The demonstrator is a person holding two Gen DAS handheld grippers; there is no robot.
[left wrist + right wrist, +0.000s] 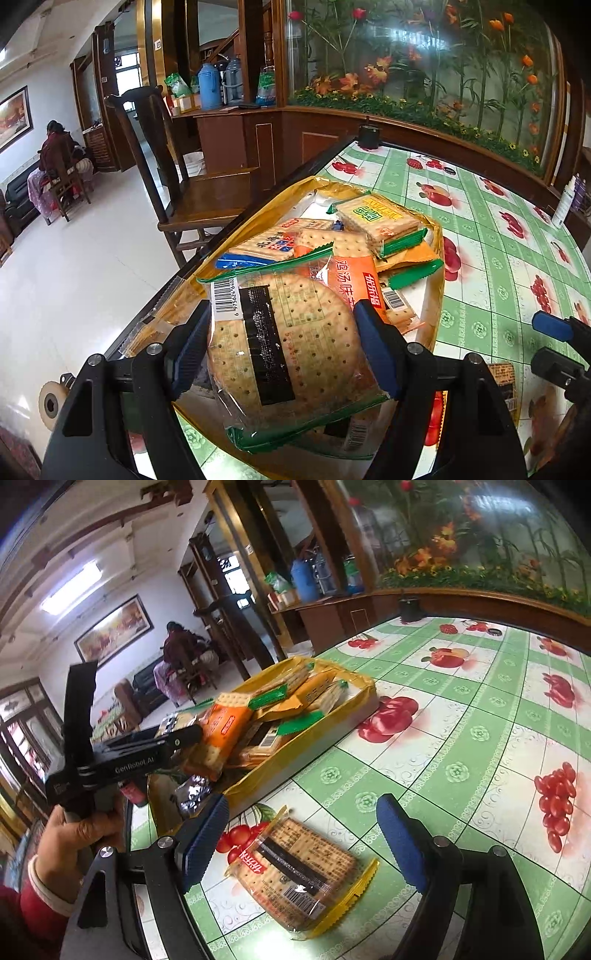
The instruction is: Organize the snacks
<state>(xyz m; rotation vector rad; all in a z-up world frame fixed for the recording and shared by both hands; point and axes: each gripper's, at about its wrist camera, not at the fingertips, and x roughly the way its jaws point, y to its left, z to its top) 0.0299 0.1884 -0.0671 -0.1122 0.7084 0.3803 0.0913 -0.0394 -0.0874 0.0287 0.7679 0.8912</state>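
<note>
Left gripper jaws clamp round cracker pack over tray: light, brittle, slick film; grip edges gently. Right gripper jaws released above square pack on tabletop.

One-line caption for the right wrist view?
Open right gripper hovers over a cracker packet lying on the table beside the yellow tray.

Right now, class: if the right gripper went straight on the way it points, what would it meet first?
Probably the clear-wrapped square cracker packet with yellow edges, lying on the green fruit-print tablecloth between the open right gripper fingers; depth is unclear.
</note>
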